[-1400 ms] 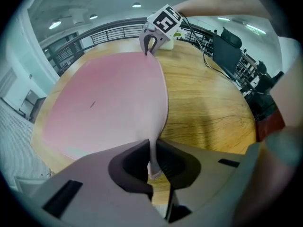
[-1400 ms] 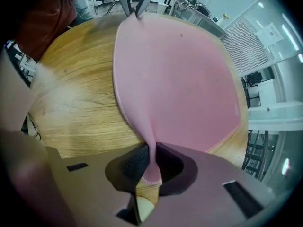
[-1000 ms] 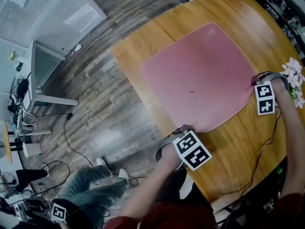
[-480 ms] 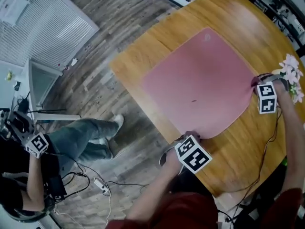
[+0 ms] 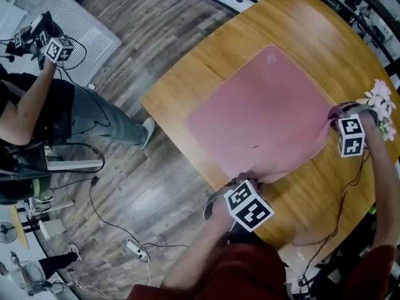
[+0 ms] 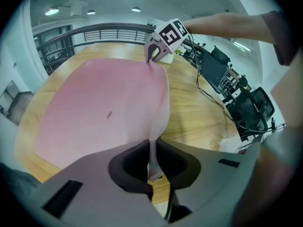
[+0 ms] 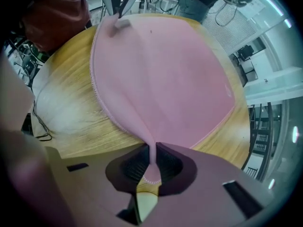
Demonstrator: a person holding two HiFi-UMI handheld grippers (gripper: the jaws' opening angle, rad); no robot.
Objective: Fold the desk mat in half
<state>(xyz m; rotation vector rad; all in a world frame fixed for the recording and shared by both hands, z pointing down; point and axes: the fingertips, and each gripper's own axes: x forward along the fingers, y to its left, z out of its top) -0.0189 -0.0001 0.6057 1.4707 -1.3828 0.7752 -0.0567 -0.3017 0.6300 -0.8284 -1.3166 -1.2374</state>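
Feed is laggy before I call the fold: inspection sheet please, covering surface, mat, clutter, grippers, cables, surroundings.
Surface: wooden table.
Job's things: pink desk mat unfolded, near edge lifted at two corners.
Clutter: pink flowers at the right edge.
Grippers: left gripper shut on the mat's near corner; right gripper shut on its right corner, jaws just closed further.
Cables: cable trailing from the right gripper; more on the floor.
Surroundings: plank floor, another person standing left.

Dark red short-sleeved top [image 5: 240, 275]
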